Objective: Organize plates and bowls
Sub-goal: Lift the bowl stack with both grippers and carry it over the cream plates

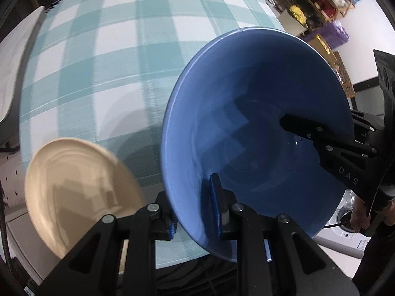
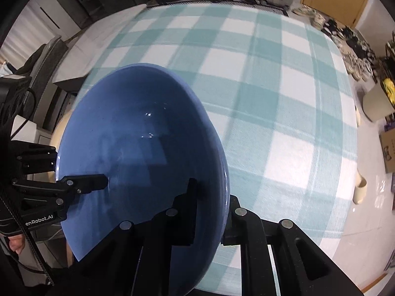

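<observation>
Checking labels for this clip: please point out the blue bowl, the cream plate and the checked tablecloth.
blue bowl [image 1: 246,128]: left wrist view, inner wall.
cream plate [image 1: 74,185]: left wrist view, middle of its face.
checked tablecloth [image 2: 284,98]: right wrist view, bare cloth beyond the bowl.

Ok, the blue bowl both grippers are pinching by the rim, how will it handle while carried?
The blue bowl looks glazed and glossy, so it is probably slippery under thin rim pinches. The left gripper and right gripper clamp opposite rim sections, so it should stay rigid but could pivot. Likely ceramic: fragile if dropped, even over the checked cloth.
</observation>
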